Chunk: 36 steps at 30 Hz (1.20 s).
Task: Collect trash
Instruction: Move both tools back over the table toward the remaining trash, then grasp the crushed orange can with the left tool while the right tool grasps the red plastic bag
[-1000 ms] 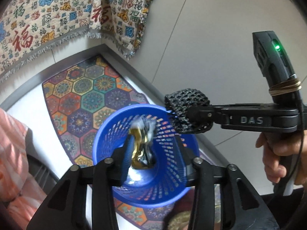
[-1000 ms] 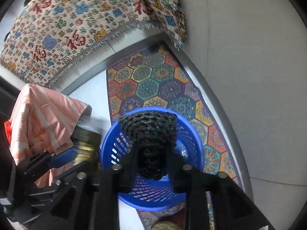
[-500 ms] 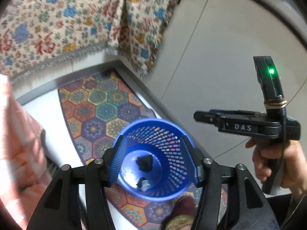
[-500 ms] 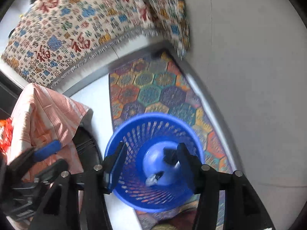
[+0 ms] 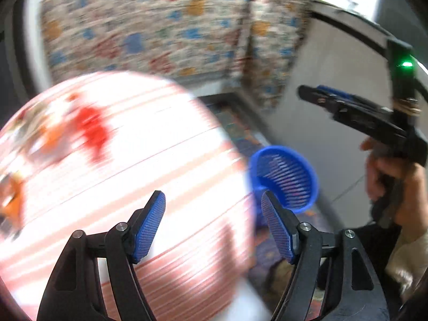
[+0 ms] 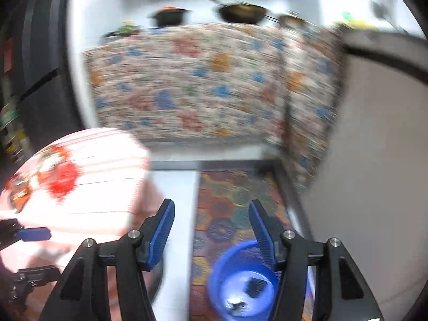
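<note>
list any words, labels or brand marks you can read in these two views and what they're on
None can be read; both views are motion-blurred.
Patterned cloth: its coloured motifs are smeared, nothing legible.
Right tool, seen from the left wrist: no lettering can be made out on its body, only a green light.
Striped cloth: red and orange blotches, too blurred to tell whether they are print.
Blue basket: no label visible.

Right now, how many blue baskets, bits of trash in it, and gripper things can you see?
Blue basket: 1
Trash pieces in it: 2, a dark one and a shiny one
Grippers: 2, left and right, both empty
Total: 5
</note>
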Motion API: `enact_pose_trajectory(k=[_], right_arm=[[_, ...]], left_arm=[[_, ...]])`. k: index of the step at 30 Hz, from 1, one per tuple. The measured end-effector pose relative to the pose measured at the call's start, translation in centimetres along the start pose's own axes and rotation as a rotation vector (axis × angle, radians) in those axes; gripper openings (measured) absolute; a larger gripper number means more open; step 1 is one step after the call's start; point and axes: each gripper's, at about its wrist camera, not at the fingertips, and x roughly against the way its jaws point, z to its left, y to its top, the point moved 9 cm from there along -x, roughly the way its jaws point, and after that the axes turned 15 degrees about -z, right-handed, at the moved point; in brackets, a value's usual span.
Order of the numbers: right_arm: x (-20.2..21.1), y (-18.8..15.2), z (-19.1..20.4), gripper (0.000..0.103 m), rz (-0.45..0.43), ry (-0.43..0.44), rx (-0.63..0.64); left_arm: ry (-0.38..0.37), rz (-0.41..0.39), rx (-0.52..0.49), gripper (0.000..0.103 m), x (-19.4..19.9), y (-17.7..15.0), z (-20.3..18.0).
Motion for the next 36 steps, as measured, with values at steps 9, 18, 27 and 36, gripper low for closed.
enact_pose_trajectory(k=[9,18,27,36], right_arm=[[-0.5,-4.6,21.3,0.06,0.137,0.343,0.137],[-3.4,-9.3,28.3,0.062,0.283,0.367,0.223],[-5.5,-9.1,29.1,0.083,0.272,0.324,0.197],[-9.1,-8.0,28.7,0.088,0.288,0.257,0.155]], left_arm=[[0.311,-0.002,0.129,0.08,6.7,-6.1,16.4],[0.449,0.021,0.263,0.094,8.3,-8.9,23.4],[0.502,0.032,0.204,0.103,5.8,-7.8,24.7],[0.527,0.022,0.226,0.103,4.0,-5.9,27.2]])
